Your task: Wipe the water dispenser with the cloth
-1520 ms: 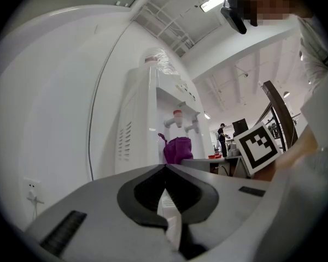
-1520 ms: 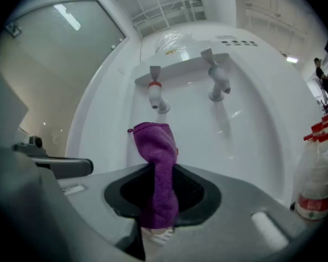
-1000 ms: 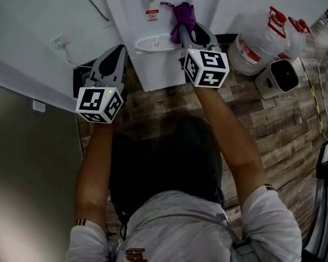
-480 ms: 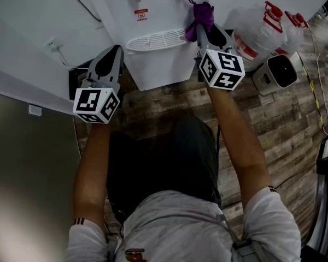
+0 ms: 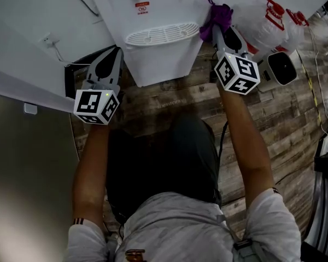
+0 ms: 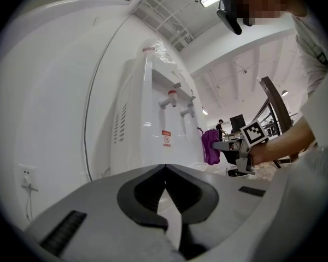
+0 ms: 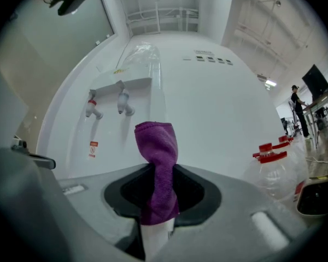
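Note:
The white water dispenser (image 5: pixel 158 42) stands at the top middle of the head view, its drip grille (image 5: pixel 161 34) facing me. My right gripper (image 5: pixel 225 33) is shut on the purple cloth (image 5: pixel 217 15) and holds it at the dispenser's right front corner. In the right gripper view the cloth (image 7: pixel 157 157) stands up between the jaws, before the dispenser's white side (image 7: pixel 197 108), with the two taps (image 7: pixel 93 107) to the left. My left gripper (image 5: pixel 110 53) hangs shut and empty left of the dispenser. From there I see its front (image 6: pixel 153 124) and the cloth (image 6: pixel 209 146).
Clear water bottles with red caps (image 5: pixel 268 23) and a small white appliance (image 5: pixel 284 67) sit on the wood floor right of the dispenser. A wall socket with a cable (image 5: pixel 46 40) is on the white wall at the left.
My right gripper has carried the cloth to the right, from in front of the drip grille to the dispenser's right corner. The left gripper has stayed put.

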Available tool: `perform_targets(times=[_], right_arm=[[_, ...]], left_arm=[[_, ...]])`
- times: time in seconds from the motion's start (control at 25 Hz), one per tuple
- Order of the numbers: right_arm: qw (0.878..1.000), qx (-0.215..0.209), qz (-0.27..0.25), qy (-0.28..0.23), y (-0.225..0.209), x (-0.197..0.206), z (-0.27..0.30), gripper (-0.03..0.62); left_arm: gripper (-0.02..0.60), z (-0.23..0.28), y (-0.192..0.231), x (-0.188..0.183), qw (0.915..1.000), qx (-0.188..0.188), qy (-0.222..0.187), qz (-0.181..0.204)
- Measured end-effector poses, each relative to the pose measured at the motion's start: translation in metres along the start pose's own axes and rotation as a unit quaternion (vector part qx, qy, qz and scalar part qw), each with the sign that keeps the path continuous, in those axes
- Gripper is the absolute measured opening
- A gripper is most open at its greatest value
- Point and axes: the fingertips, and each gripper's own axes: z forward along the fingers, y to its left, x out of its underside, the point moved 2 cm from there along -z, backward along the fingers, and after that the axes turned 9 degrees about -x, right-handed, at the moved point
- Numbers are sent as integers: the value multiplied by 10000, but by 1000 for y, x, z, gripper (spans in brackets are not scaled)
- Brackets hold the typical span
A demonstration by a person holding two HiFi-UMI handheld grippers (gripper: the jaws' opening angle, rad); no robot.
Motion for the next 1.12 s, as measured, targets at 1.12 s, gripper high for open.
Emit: perform_targets(times=[1.12], right_arm=[[9738, -2183, 398, 499, 240, 113, 13, 101]], left_arm=[[-2, -15, 23, 61, 9995, 16, 302, -118]])
